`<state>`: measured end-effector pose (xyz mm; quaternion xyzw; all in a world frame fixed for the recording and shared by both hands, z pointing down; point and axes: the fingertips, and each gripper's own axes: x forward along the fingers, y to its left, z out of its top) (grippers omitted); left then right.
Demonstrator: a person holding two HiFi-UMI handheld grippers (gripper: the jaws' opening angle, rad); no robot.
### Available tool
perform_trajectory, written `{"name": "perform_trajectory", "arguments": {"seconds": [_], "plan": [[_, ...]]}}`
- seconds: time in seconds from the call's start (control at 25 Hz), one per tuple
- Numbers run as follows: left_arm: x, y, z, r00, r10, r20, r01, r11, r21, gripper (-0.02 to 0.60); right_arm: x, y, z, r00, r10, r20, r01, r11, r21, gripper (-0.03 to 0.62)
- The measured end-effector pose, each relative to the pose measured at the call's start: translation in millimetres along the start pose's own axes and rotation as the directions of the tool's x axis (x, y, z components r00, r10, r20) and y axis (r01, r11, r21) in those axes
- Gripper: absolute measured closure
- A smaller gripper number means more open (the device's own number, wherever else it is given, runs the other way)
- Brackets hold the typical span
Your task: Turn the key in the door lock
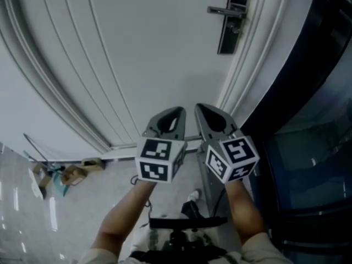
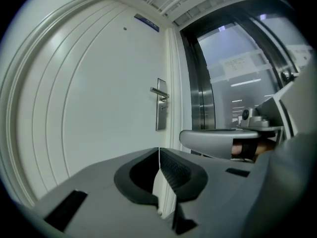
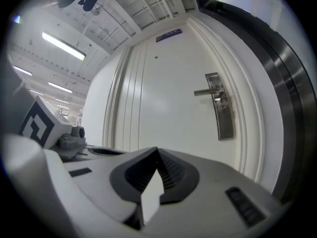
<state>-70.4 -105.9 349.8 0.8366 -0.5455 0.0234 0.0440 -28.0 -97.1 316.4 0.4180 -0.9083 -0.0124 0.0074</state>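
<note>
The white door [image 1: 148, 54] carries a metal lever handle [image 1: 226, 10] on a dark lock plate [image 1: 230, 29] at the top right of the head view. I cannot make out a key on the plate. My left gripper [image 1: 177, 112] and right gripper [image 1: 201, 109] are held side by side, well short of the door and below the handle. Both are shut with nothing between the jaws. The left gripper view shows its closed tips [image 2: 159, 150] with the lock plate [image 2: 161, 112] far ahead. In the right gripper view the shut tips [image 3: 157, 150] sit left of the handle [image 3: 208, 91].
A dark glass panel [image 1: 308, 120] with a metal frame stands right of the door. Cardboard boxes [image 1: 71, 174] lie on the shiny floor at the lower left. A black stand [image 1: 187, 222] and a shoe [image 1: 193, 196] show between my forearms.
</note>
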Motion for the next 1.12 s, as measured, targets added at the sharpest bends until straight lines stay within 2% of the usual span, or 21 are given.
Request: {"name": "perform_trajectory", "arguments": {"seconds": [0.2, 0.52, 1.12], "plan": [[-56.4, -2.7, -5.0, 1.0, 0.004, 0.017, -0.004, 1.0, 0.014, 0.561, -26.1, 51.4, -5.4, 1.0, -0.013, 0.007, 0.013, 1.0, 0.007, 0.579], [-106.6, -21.2, -18.1, 0.999, -0.027, 0.018, 0.027, 1.0, 0.008, 0.561, -60.5, 94.2, -17.7, 0.999, -0.046, -0.006, 0.046, 0.999, 0.002, 0.579], [-112.9, -24.8, -22.3, 0.999, -0.036, 0.02, 0.036, 0.999, 0.002, 0.561, -63.2, 102.2, -19.3, 0.998, -0.063, -0.003, 0.062, 0.998, -0.032, 0.579]]}}
